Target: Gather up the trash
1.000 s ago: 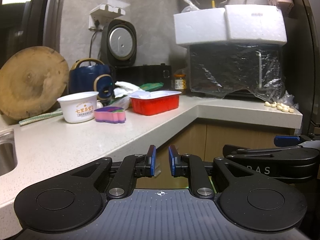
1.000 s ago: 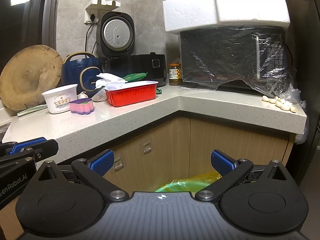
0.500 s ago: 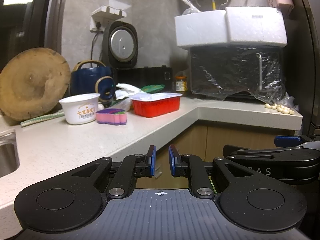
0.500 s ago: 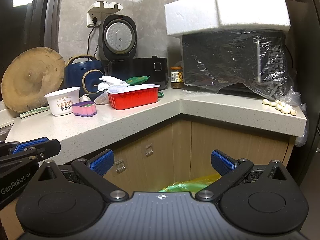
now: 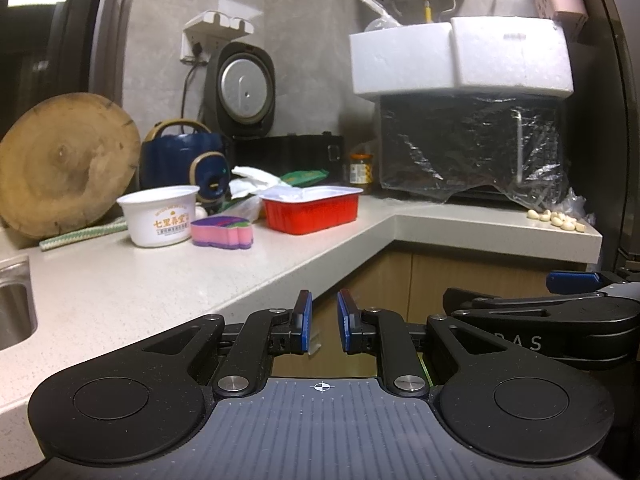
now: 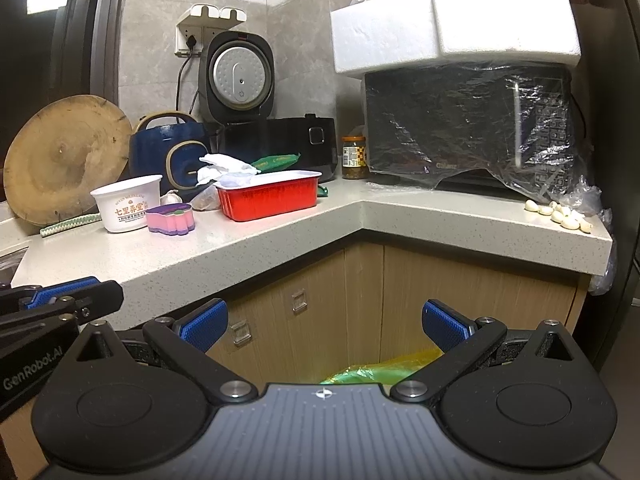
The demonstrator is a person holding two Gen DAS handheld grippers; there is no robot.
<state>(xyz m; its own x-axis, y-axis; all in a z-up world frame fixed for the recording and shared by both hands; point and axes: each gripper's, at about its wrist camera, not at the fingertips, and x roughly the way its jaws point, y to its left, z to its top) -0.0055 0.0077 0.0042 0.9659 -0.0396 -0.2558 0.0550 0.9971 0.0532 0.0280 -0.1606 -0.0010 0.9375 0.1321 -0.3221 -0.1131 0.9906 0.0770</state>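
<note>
Trash sits back on the desk: red tray, white cup, well behind its front edge. Your left gripper has fingers nearly together, pinching nothing; your right gripper is spread wide. Only the right view shows the yellow-green bag below the desk.

bench: carries cup, sponge, tray left to right;
board: behind cup;
microwave: right, foam box on it;
bag: below bench
</note>
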